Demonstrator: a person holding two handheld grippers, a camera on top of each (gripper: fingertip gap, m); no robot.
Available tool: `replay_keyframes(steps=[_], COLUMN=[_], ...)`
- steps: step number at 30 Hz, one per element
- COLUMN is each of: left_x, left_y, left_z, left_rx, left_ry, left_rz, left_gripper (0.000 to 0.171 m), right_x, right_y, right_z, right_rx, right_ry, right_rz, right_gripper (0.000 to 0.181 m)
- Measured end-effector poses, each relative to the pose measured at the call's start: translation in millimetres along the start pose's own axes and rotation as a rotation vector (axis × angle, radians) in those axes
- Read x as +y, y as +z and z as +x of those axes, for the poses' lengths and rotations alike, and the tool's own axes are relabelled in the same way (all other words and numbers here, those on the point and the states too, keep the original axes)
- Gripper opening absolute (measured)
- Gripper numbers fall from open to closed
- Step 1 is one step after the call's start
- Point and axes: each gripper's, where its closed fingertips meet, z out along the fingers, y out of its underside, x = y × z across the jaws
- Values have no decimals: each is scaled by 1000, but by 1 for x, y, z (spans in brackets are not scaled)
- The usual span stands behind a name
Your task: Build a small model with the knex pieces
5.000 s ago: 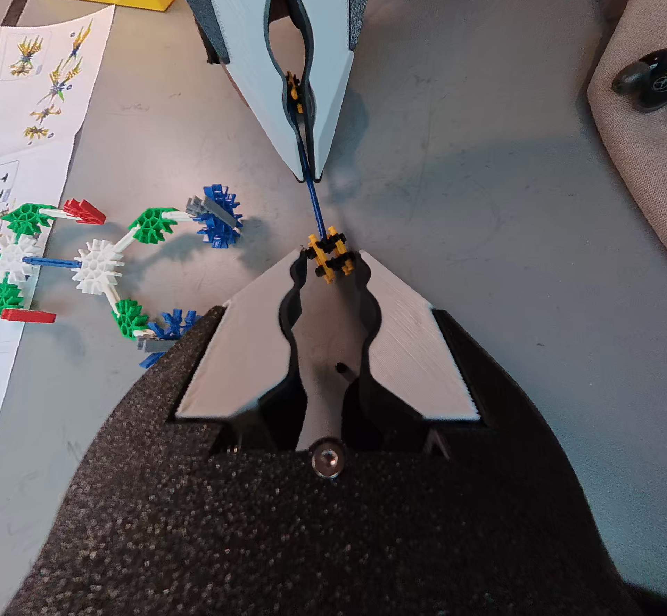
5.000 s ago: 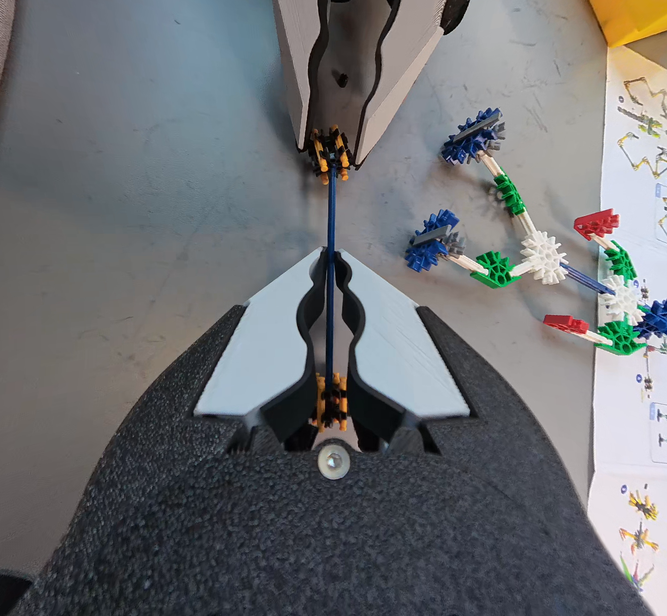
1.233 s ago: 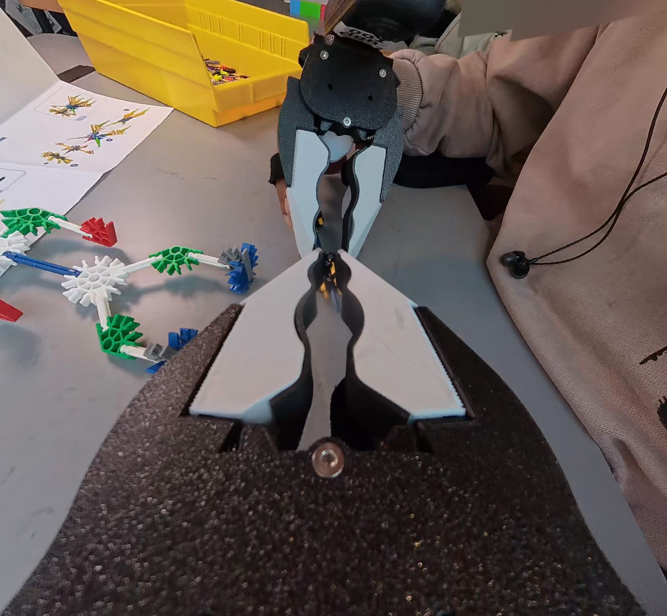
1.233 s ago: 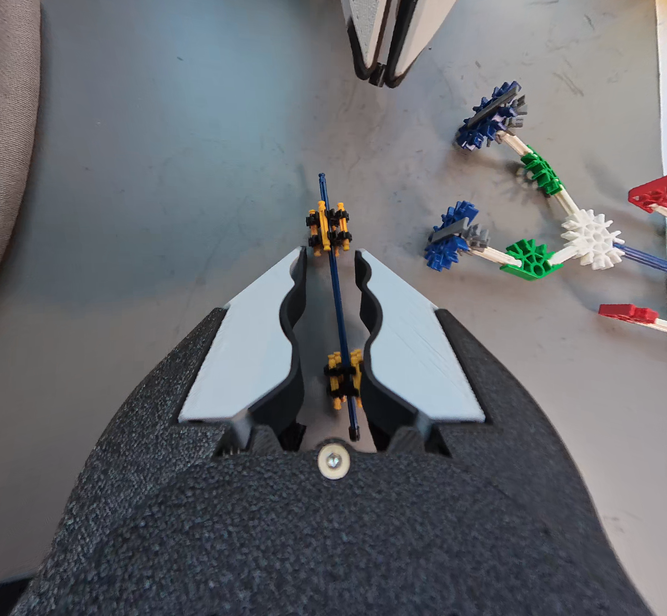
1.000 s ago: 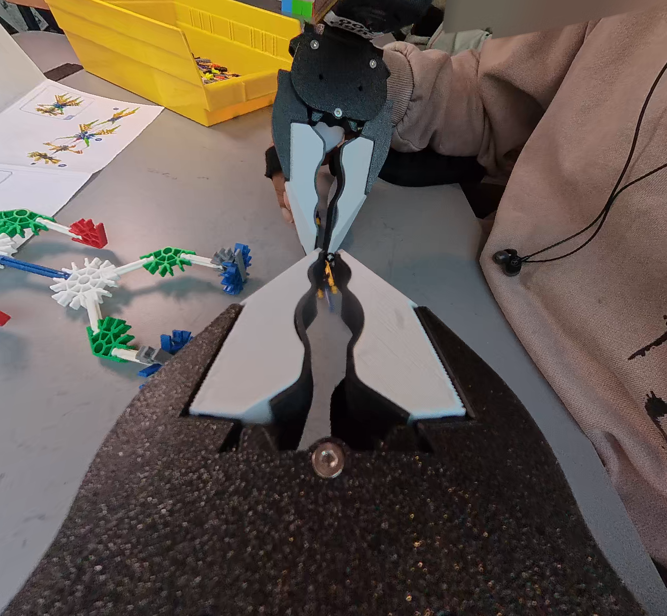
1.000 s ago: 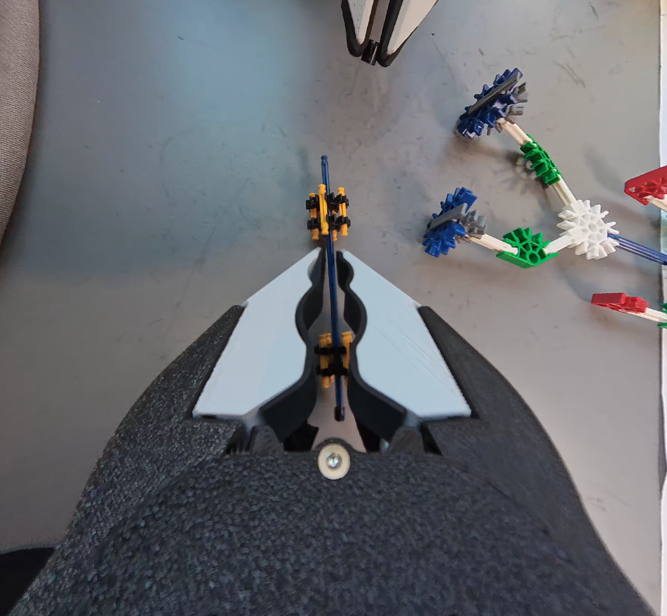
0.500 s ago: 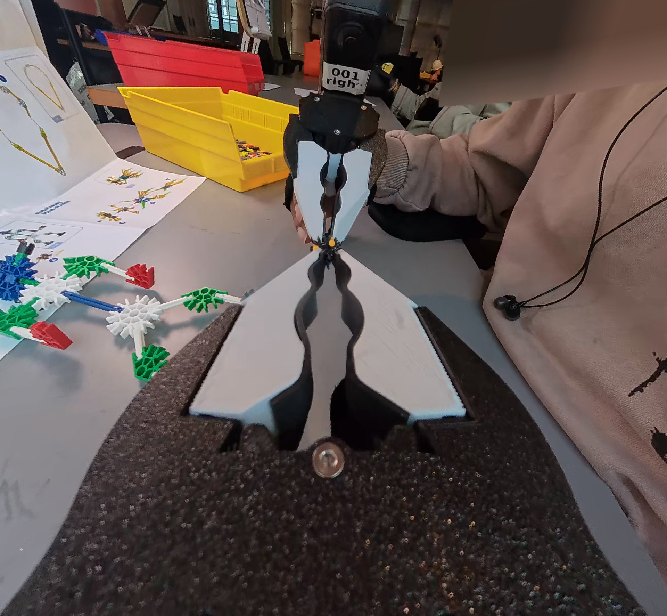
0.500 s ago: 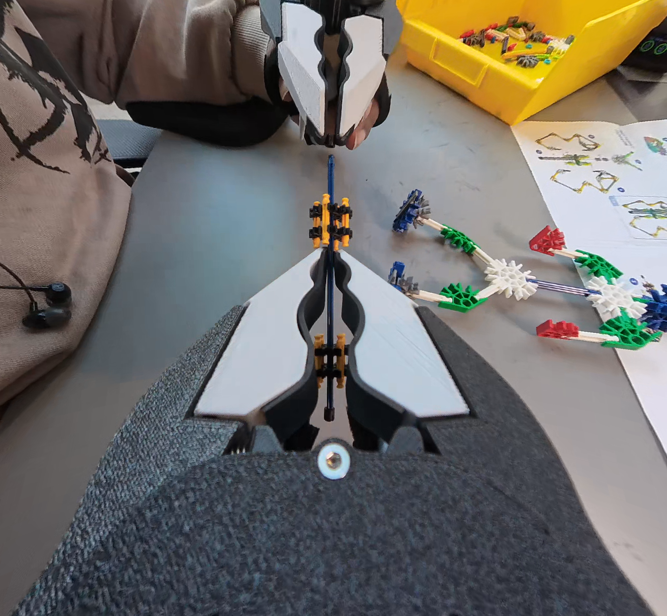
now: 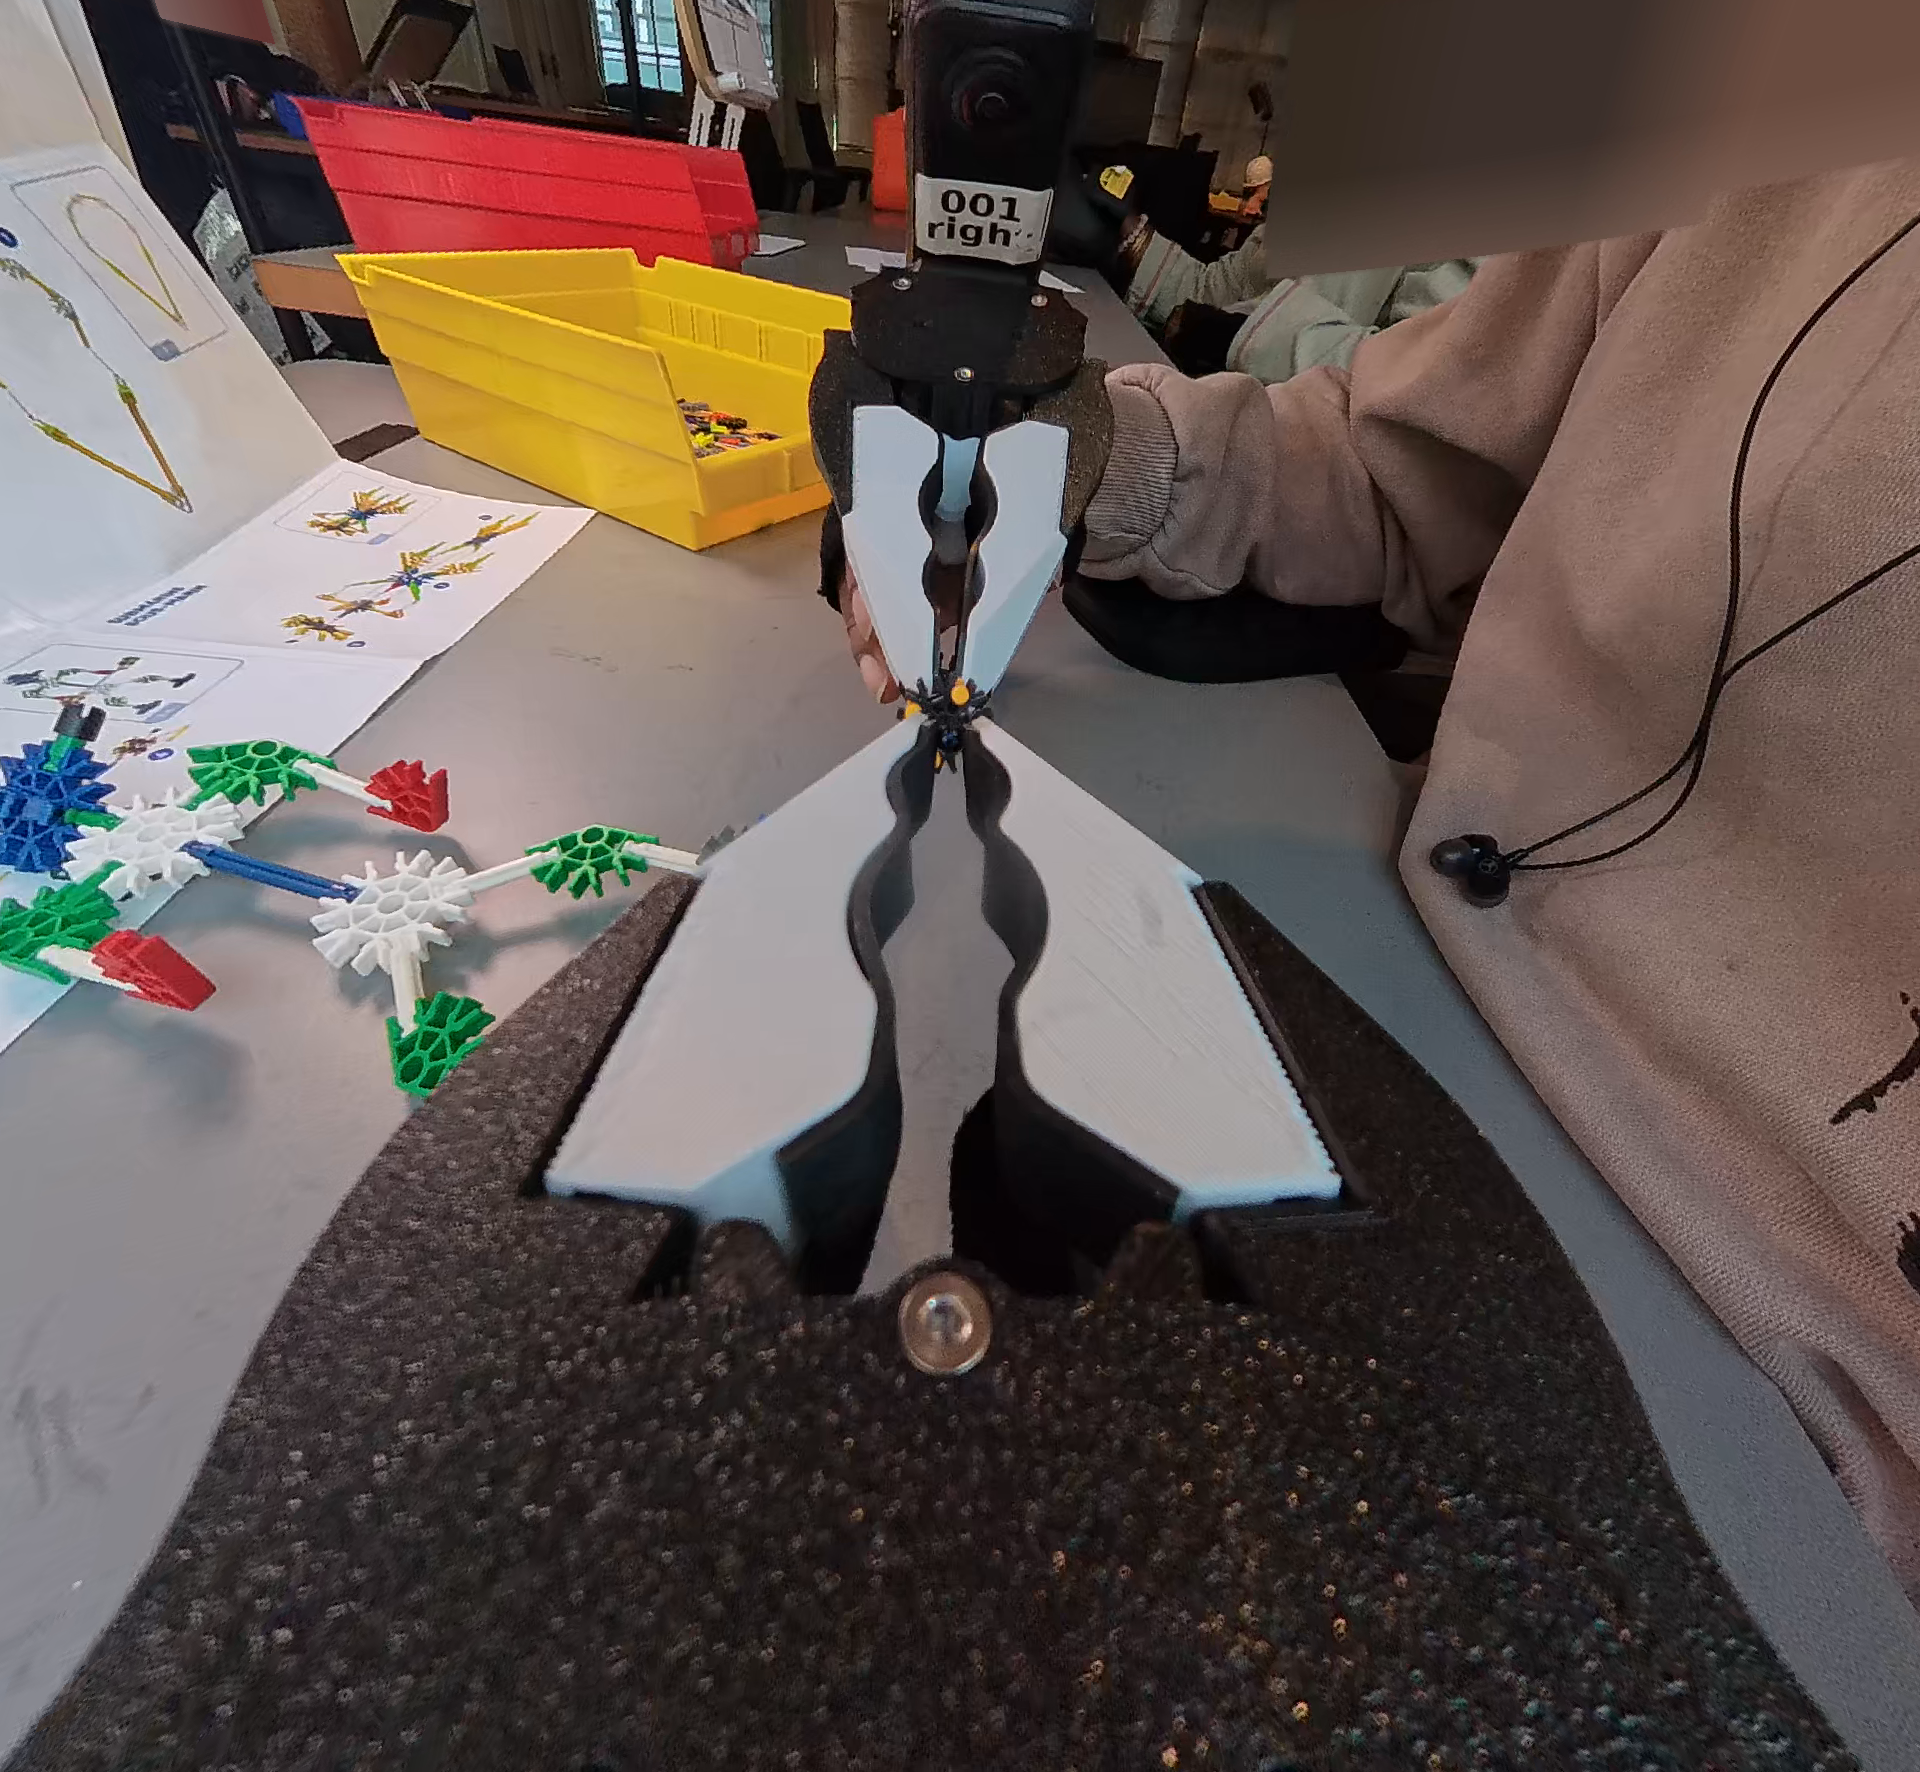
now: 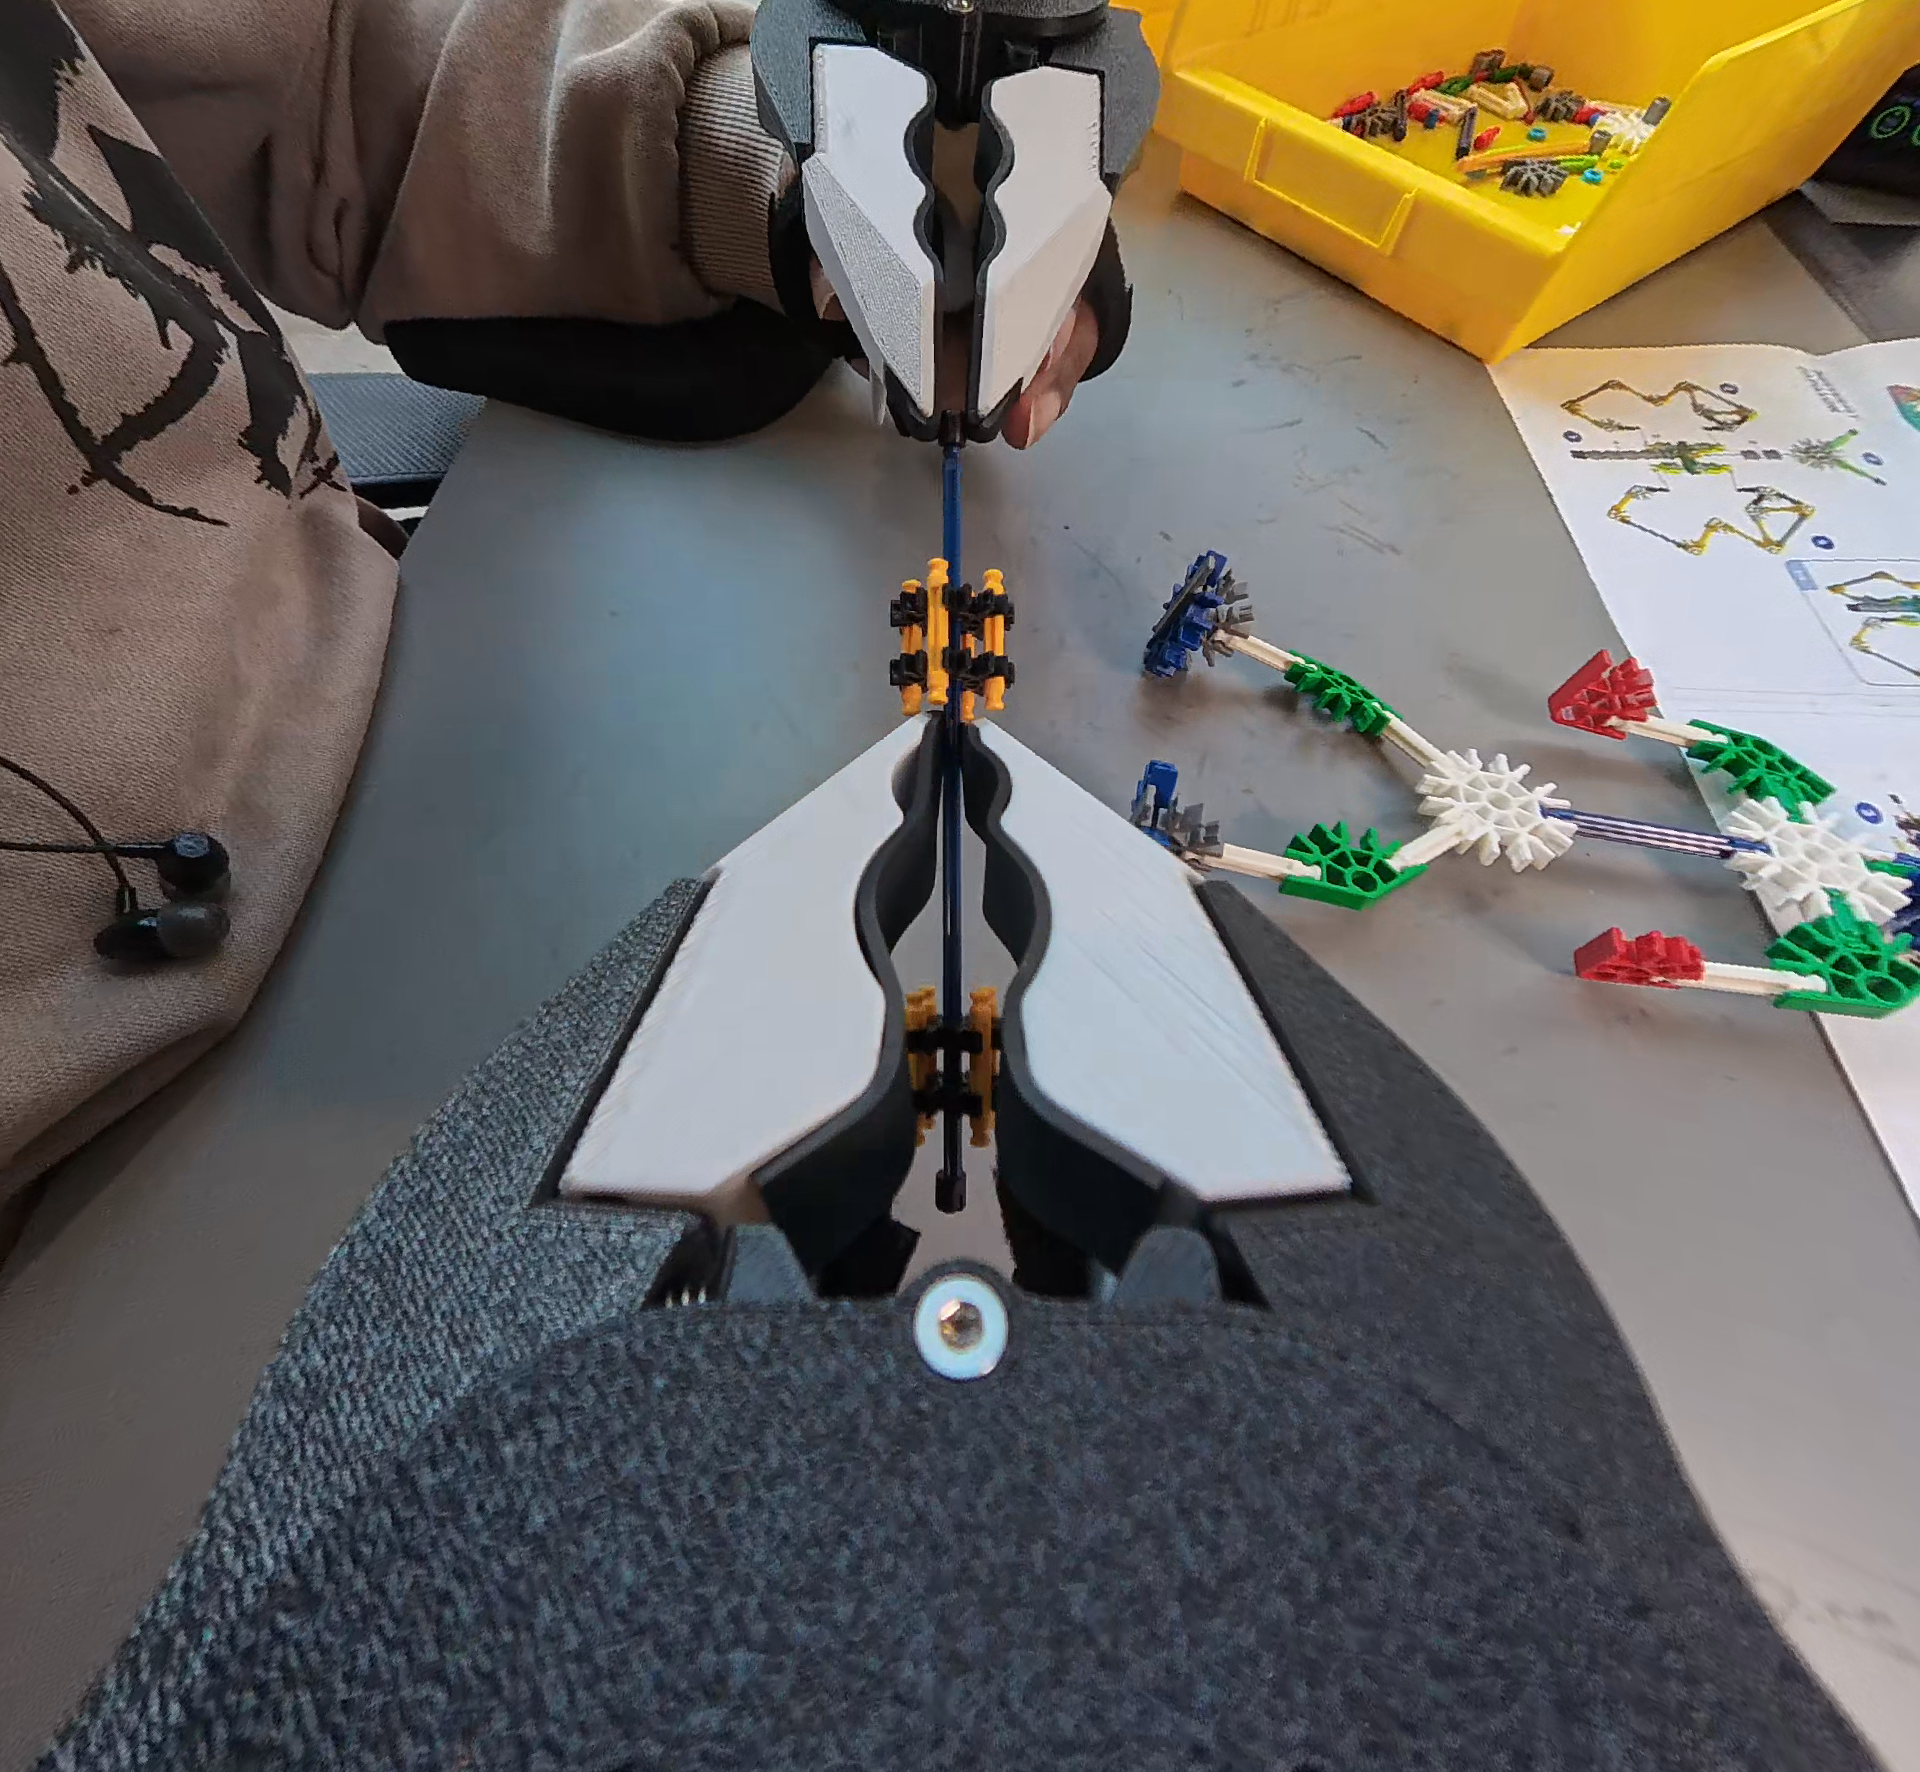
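The grey bench (image 10: 644,642) carries a yellow bin (image 10: 1558,195) of small parts at the far right, with printed instruction sheets (image 10: 1766,517) beside it. Nearer on the right lies a built figure of green, white, red and blue connectors (image 10: 1475,803).

The right claw (image 10: 951,735) is closed around a thin blue rod (image 10: 950,517); one yellow-and-black cluster (image 10: 950,633) sits just beyond its tips, another (image 10: 950,1062) between its fingers.

The left claw (image 9: 943,735), seen opposite in the right wrist view, pinches the rod's far end, tips together.
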Motion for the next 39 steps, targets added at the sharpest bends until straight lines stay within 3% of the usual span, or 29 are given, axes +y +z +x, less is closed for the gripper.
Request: replay_keyframes(steps=[15, 18, 25, 39], left_x=[-8, 0, -7, 2], left_y=[-4, -5, -5, -7], left_z=[0, 1, 9, 10], left_rx=[-11, -4, 33, 23], left_ry=[40, 64, 71, 115], left_rz=[34, -24, 11, -83], left_gripper=[5, 4, 4, 4], right_x=[-12, -9, -8, -3], right_y=[5, 6, 17, 27], right_z=[-5, -5, -13, -19], right_rx=[-15, -7, -20, -57], right_ry=[20, 5, -12, 14], right_rz=[65, 51, 34, 29], right_gripper=[1, 0, 0, 0])
